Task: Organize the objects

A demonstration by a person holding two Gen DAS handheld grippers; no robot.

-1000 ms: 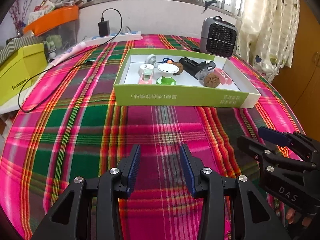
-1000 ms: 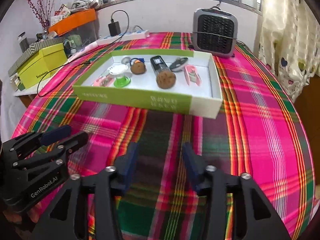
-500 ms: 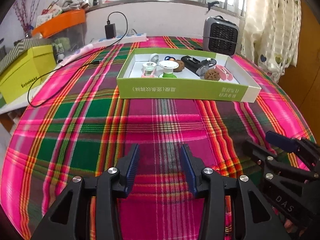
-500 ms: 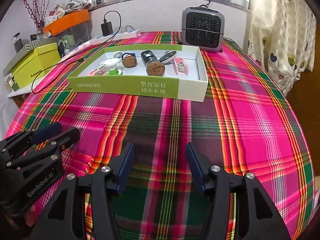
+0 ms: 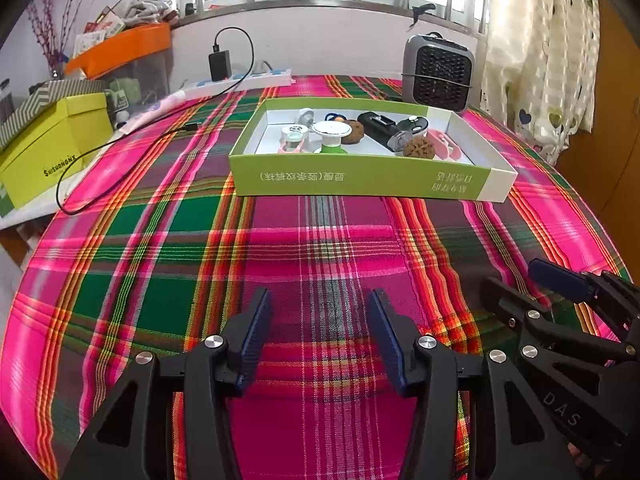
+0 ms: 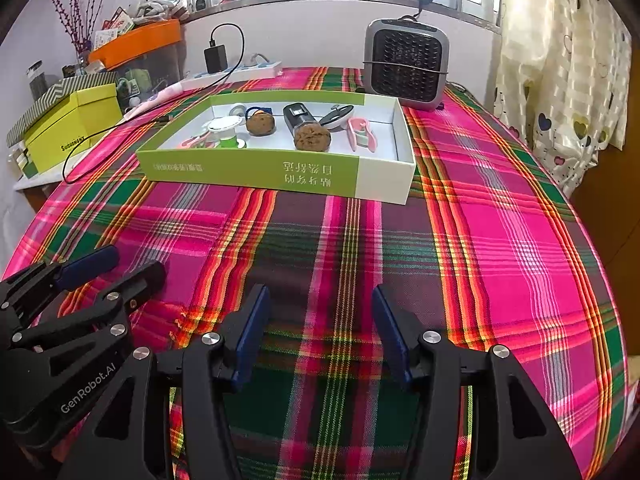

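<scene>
Low over the near part of the plaid-covered table (image 5: 320,240), both grippers tilt downward and forward, side by side and apart from each other. From its own camera, the left gripper (image 5: 318,330) shows its blue-padded fingers (image 5: 256,332) standing well apart with nothing but cloth between them; they have just been opening. The right gripper (image 6: 320,330) sits in a matching pose, its fingers (image 6: 390,332) likewise spread moderately wide and holding nothing. Each gripper appears in the other's view: the right one juts in at the lower right of the left camera, the left one at the lower left of the right camera, both angled toward the middle of the table. Beyond them, well apart from either set of fingers, lies the shallow green-and-white box (image 5: 360,180) at the far middle of the table, its long green side facing the grippers. Inside it rest the small objects: two brown rough balls (image 6: 312,138), a black cylinder (image 5: 378,128), a white-topped green spool (image 5: 332,136), a pink clip-like tool (image 6: 360,132) and a few smaller pieces too tiny to name. Behind the box stands a grey heater (image 6: 406,64) near the wall, and off the table's left edge sits a yellow-green box (image 5: 52,148), with a black cable (image 5: 120,176) trailing across the cloth.
</scene>
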